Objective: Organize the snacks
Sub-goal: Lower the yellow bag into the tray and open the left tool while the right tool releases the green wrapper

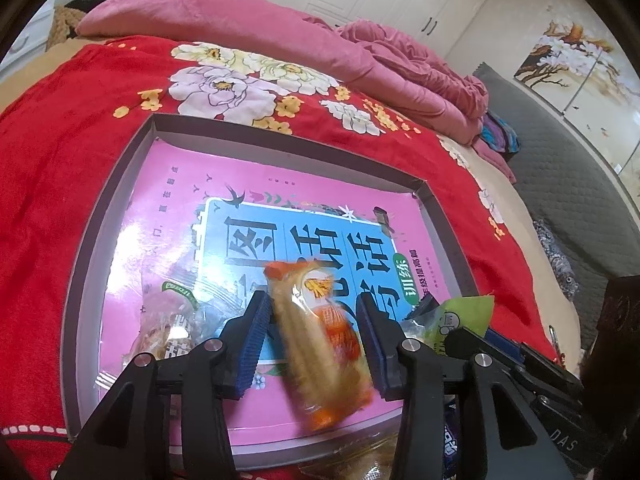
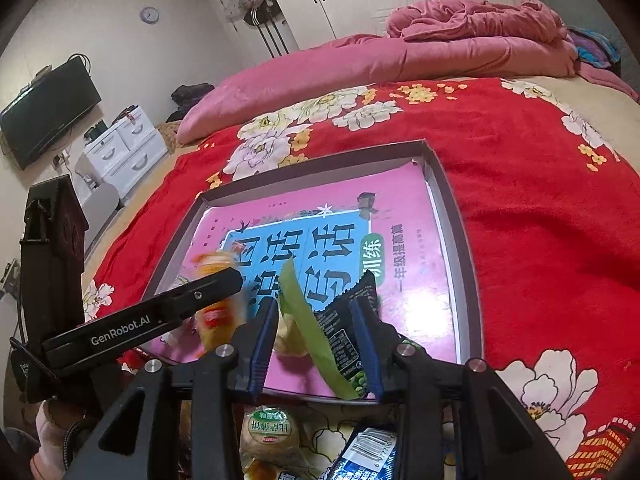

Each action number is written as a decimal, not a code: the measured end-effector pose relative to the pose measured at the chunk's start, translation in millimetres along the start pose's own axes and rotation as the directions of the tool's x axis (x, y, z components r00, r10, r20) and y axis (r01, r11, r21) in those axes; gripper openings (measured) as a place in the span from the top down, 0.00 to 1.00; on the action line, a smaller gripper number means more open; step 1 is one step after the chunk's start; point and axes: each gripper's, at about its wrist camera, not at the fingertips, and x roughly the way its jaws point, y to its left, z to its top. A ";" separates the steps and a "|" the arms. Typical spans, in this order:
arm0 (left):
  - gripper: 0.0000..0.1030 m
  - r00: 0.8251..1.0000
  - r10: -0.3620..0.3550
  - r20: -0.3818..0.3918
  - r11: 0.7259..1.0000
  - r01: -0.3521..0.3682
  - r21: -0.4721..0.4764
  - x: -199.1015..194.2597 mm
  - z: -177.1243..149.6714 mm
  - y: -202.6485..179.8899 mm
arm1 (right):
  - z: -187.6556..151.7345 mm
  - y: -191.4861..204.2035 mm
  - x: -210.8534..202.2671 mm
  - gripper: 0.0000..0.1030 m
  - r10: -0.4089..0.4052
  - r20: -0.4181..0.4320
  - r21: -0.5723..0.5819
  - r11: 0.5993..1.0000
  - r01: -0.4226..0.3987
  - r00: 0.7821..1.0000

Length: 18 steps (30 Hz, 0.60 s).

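While blurred, the orange snack packet (image 1: 320, 344) sits between the left hand-held gripper (image 1: 316, 340), seemingly loose in narrowly parted jaws.

Right hand-held gripper (image 2: 316, 312) pinches a green-black snack packet (image 2: 340, 340) above the grey tray (image 2: 460, 240).

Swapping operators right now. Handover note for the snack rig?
Left claw: jaws apart over the box, orange snack between them, blurred, seemingly dropping.
Right claw: green-black packet between its jaws above the box; grip unclear.
Done: one clear pack in the box, on the pink book.
Left: land both snacks, then the bun pack and blue packet on the red bedspread in front of the box.
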 end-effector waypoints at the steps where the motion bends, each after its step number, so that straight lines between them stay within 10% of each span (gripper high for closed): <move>1: 0.55 1.000 -0.001 -0.001 1.000 0.001 0.000 0.0 0.2 0.1 | 0.4 -0.1 -0.8 0.62 0.000 0.004 0.000 1.000 0.000 1.000; 18: 0.38 0.997 -0.029 0.066 0.999 0.031 -0.023 -22.3 4.8 6.8 | 1.7 -5.7 -6.1 0.54 -0.016 0.029 0.007 1.000 0.016 0.999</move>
